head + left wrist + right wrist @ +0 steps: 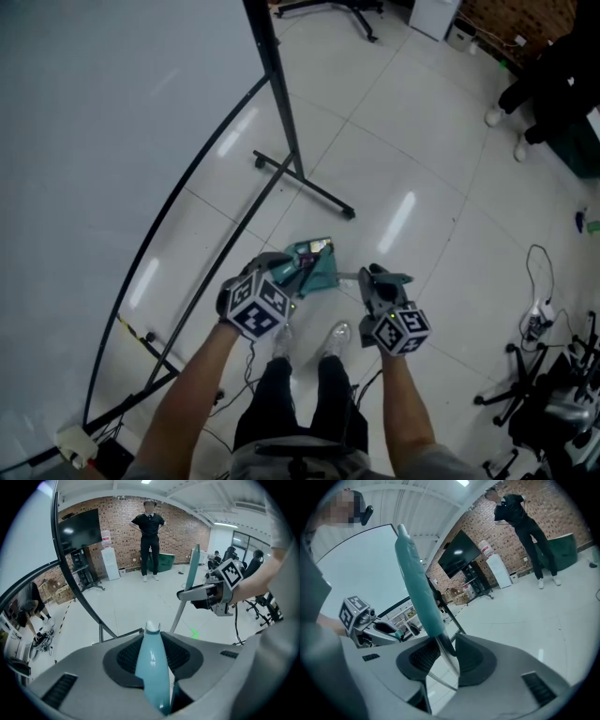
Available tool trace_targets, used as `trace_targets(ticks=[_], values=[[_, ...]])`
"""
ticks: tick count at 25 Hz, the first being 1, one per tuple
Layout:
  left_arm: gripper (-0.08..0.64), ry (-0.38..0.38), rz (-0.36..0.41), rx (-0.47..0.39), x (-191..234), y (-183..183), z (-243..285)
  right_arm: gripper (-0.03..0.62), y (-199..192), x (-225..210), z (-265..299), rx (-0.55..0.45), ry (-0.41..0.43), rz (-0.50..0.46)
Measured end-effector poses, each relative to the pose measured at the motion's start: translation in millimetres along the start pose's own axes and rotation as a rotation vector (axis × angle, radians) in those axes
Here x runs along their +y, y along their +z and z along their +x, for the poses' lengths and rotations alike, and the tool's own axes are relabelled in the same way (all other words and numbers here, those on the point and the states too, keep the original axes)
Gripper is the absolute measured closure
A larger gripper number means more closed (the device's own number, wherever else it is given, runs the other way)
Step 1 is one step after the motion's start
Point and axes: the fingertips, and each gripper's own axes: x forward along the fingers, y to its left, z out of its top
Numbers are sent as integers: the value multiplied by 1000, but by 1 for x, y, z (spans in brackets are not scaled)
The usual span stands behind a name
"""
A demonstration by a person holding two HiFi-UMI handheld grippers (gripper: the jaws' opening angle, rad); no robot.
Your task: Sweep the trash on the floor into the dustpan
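Note:
In the head view a teal dustpan (314,264) rests on the pale floor just ahead of the person's shoes, with a small dark scrap at its far edge. My left gripper (281,278) is shut on the dustpan's teal handle (152,663), which runs up between the jaws. My right gripper (380,278) is to the right of the pan and grips the broom handle. The broom's metal shaft (445,654) passes between the pads, and its teal grip (417,585) rises above them. The left gripper view shows the right gripper (211,594) on the broom shaft (180,616).
A black metal stand (302,178) with floor legs stands just beyond the dustpan, beside a large white panel (94,141) on the left. Cables and office chairs (539,323) crowd the right side. A person in dark clothes (150,536) stands farther off by the brick wall.

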Motion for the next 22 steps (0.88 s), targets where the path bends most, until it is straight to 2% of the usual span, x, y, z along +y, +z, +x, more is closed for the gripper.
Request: trace_targets(ticks=[4, 9, 13, 18, 22], values=[[442, 2, 7, -2, 4, -3, -1, 478, 14, 13, -14, 4, 36, -55], [442, -30, 37, 2, 2, -13, -9, 494, 62, -5, -45, -90, 10, -135], [442, -80, 98, 21, -1, -16, -18, 505, 81, -18, -70, -102, -33, -183], [442, -131, 162, 46, -11, -14, -24, 505, 67, -33, -82, -54, -110, -292], [442, -170, 220, 84, -22, -14, -26, 503, 46, -35, -81, 20, -158, -380]])
